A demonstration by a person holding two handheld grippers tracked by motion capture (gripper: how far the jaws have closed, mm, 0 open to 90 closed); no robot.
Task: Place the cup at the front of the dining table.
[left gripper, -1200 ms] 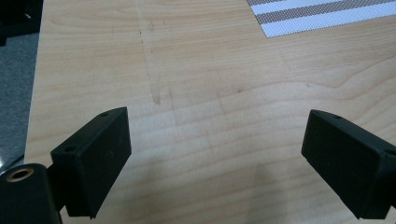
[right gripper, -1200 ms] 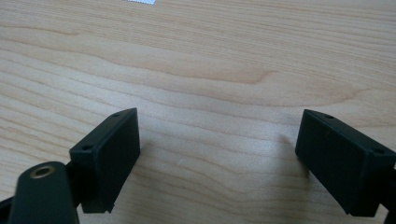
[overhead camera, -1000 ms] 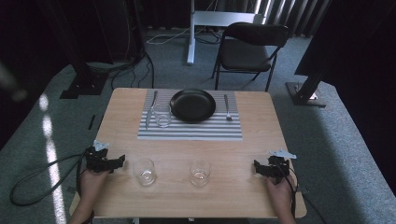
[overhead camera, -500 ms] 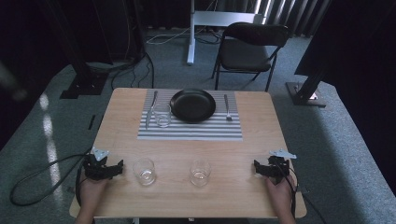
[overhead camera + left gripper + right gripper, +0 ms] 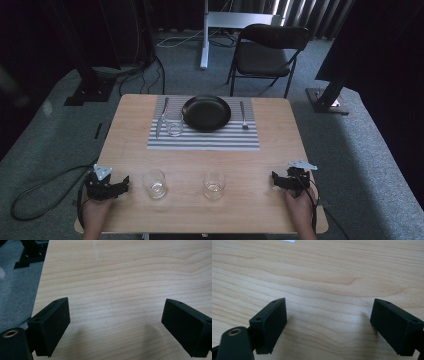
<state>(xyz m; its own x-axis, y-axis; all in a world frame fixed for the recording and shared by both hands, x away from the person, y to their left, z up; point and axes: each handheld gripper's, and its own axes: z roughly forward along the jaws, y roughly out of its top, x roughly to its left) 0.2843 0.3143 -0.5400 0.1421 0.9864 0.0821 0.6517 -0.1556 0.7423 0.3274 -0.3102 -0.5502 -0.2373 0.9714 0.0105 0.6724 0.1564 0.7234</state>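
Observation:
My left gripper (image 5: 123, 183) rests at the table's front left corner, held by a hand, jaws open with only bare wood between them (image 5: 116, 308). My right gripper (image 5: 275, 179) sits at the front right, also open over bare wood (image 5: 329, 307). Two empty clear glasses stand between them near the front edge, one at the left (image 5: 154, 183) and one at the right (image 5: 214, 184). Farther back lies a striped placemat (image 5: 202, 140) with a black plate (image 5: 206, 112), a knife (image 5: 160, 117), a third glass (image 5: 174, 123) and a fork (image 5: 243, 116).
The wooden table (image 5: 200, 160) has bare wood between the placemat and the front glasses. Its left edge and grey carpet (image 5: 17, 285) show beside my left gripper. A black folding chair (image 5: 270, 50) stands behind the table, and cables trail on the floor.
My left gripper has slid back toward the table's front edge and a little to the left, away from the left glass. The right gripper has stayed put.

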